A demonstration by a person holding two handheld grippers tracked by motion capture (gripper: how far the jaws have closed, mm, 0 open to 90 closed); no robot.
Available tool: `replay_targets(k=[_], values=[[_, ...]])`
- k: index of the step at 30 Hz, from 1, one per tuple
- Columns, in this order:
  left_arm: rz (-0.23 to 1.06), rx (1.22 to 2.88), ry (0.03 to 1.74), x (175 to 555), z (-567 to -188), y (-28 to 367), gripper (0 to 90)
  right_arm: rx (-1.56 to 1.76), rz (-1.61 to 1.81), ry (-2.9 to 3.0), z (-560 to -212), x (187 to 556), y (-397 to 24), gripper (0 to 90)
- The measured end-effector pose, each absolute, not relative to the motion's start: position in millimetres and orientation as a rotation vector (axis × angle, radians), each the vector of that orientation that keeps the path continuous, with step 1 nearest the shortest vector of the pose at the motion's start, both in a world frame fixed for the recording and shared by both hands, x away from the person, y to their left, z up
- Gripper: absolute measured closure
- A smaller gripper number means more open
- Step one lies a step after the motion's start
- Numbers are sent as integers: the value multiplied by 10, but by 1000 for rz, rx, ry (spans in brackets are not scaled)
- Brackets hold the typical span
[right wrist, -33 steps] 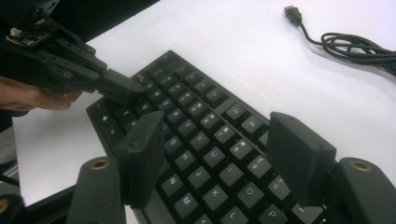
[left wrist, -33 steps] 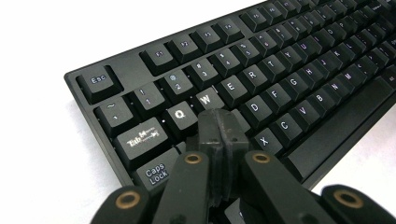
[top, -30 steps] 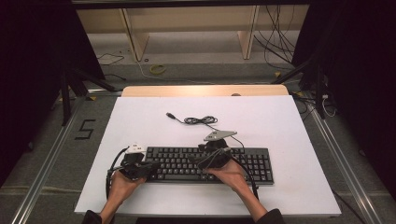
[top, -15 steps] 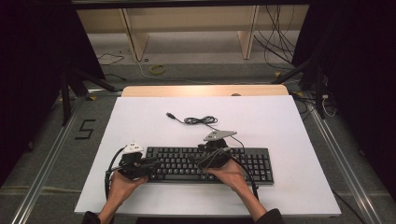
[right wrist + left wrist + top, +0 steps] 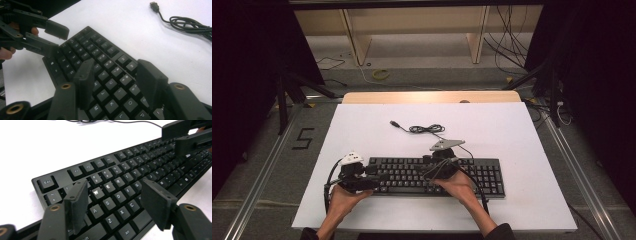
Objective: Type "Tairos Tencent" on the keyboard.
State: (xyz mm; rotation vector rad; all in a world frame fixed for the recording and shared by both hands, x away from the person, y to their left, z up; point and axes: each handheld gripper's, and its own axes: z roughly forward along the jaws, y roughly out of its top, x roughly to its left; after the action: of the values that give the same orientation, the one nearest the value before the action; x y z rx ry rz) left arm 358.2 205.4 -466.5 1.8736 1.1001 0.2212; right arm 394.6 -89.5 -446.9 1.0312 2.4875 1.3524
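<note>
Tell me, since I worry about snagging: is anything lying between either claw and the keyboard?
Nothing visible does. The left claw hangs open right over the keyboard, the right claw likewise, with only keys between the jaws. The coiled cable lies apart, farther back on the table.

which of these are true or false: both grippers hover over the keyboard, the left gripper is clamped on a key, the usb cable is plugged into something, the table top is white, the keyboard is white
1. Both grippers hover over the keyboard: true. The left gripper is above the W, E, R keys and the right gripper above the keys further right.
2. The left gripper is clamped on a key: false. Its jaws stand apart with nothing pinched; they have just been opening.
3. The usb cable is plugged into something: false. Its plug lies loose on the table.
4. The table top is white: true.
5. The keyboard is white: false. It is black.
</note>
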Motion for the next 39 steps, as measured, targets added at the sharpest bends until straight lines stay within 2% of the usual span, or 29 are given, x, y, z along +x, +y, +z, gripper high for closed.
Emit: replay_targets(k=[24, 29, 39], values=[[209, 1853, 1071, 3507, -4668, 2056, 321, 1005, 1252, 2530, -4576, 3978, -817, 864], [207, 1849, 1068, 3496, -4666, 2054, 321, 1005, 1218, 2541, -4603, 3982, -801, 900], [200, 1849, 1067, 3491, -4665, 2065, 321, 1021, 1172, 2563, -4694, 3998, -783, 900]])
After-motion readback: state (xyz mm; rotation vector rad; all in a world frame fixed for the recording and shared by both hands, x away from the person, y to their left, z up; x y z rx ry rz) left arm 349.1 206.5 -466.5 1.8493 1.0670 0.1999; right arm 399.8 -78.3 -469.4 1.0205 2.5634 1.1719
